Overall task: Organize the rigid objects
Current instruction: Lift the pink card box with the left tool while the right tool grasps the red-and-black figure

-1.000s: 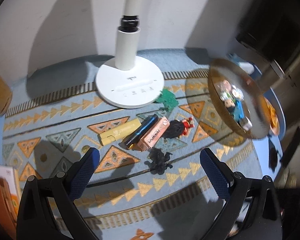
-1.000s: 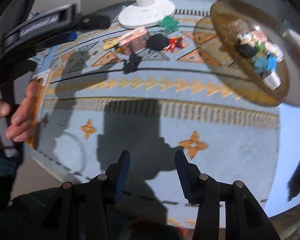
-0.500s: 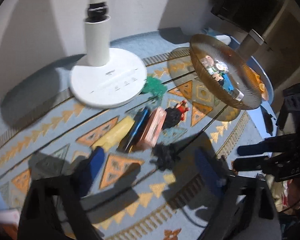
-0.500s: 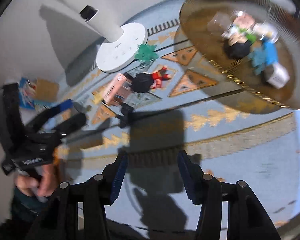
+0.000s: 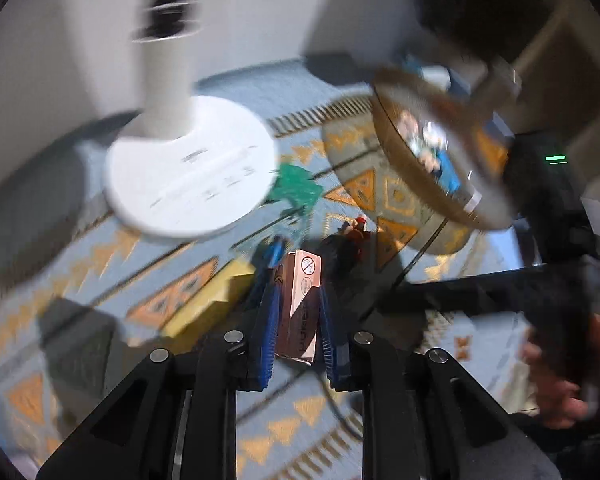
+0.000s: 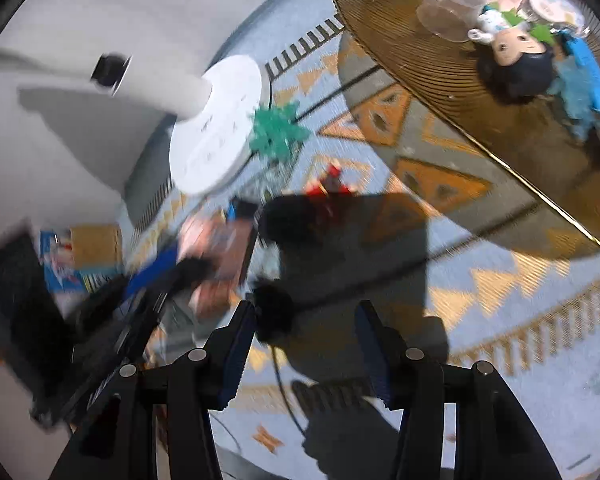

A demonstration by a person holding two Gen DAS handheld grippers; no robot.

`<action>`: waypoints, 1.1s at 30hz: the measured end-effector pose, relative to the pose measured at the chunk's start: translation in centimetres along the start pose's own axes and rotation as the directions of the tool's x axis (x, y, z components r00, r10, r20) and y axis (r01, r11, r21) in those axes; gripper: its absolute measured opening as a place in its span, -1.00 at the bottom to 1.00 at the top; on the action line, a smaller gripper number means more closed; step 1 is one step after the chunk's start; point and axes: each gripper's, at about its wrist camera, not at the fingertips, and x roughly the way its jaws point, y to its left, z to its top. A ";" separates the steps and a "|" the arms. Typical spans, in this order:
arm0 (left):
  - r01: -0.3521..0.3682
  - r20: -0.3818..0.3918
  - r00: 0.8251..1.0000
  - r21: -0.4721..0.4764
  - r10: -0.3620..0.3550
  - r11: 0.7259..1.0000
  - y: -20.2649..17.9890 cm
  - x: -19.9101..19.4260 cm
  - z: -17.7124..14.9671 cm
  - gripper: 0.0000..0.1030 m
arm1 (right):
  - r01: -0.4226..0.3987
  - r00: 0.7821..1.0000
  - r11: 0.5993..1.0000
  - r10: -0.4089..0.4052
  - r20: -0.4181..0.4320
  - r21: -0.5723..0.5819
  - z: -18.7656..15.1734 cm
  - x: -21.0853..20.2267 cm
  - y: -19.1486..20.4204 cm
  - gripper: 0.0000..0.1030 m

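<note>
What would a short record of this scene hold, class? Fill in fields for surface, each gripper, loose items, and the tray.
surface: patterned rug
left gripper: shut on pink box, jaws just closed
right gripper: open, empty, small black item by its left finger
loose items: yellow box, blue pen, green toy, red-black figure
lamp base: white, standing behind the items
tray: amber, ribbed, holds doll and blue toy
</note>
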 end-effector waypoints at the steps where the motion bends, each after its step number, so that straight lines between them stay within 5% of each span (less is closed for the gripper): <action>1: 0.008 0.014 1.000 -0.046 -0.008 0.999 1.1 -1.0 -0.7 -0.68 | -0.009 1.000 1.000 0.009 0.002 0.019 0.5 0.5 0.3 -0.02; 3: -0.008 0.033 0.999 -0.145 0.013 0.989 3.8 -2.6 -2.5 -0.68 | 0.039 0.999 0.997 -0.041 0.023 0.072 1.6 1.6 0.8 -0.02; 7: -0.186 0.012 0.981 -0.197 0.192 0.962 7.0 -4.1 -4.8 -0.68 | 0.088 0.991 0.982 -0.103 0.087 0.165 2.7 2.6 1.6 0.01; 11: -0.309 -0.014 0.950 -0.144 0.311 0.940 6.9 -3.1 -5.1 -0.68 | 0.260 0.956 0.962 -0.268 0.121 0.080 2.5 3.3 4.0 -0.16; 14: -0.373 -0.014 0.928 -0.099 0.373 0.923 5.0 -1.4 -5.0 -0.60 | 0.281 0.952 0.960 -0.276 0.131 -0.022 1.6 3.5 4.7 -0.20; 15: -0.375 -0.013 0.927 -0.093 0.375 0.922 4.7 -1.2 -4.9 -0.52 | 0.284 0.953 0.958 -0.276 0.125 -0.051 1.2 3.3 4.6 -0.20; 18: -0.270 -0.040 0.963 -0.128 0.267 0.954 4.2 -0.5 -5.0 -0.08 | 0.250 0.966 0.955 -0.235 0.108 -0.158 -0.1 2.3 3.6 -0.34; 22: -0.170 -0.017 0.985 -0.258 0.171 0.951 6.2 -1.8 -6.1 0.16 | 0.215 0.975 0.958 -0.201 0.091 -0.188 -1.7 1.3 1.6 -0.34; 27: -0.193 -0.033 0.981 -0.287 0.191 0.938 7.9 -2.5 -6.9 0.18 | 0.103 0.994 0.977 -0.092 0.063 -0.185 -2.9 0.1 -0.8 -0.34; 31: -0.194 -0.083 0.980 -0.251 0.179 0.948 7.1 0.1 -6.0 0.68 | 0.046 0.999 0.984 -0.042 0.031 -0.171 -3.1 0.1 -1.8 -0.34; 33: -0.249 -0.085 0.968 -0.212 0.236 0.945 6.3 1.3 -5.7 0.44 | 0.015 1.000 0.991 -0.013 0.018 -0.135 -3.1 -0.5 -2.9 -0.19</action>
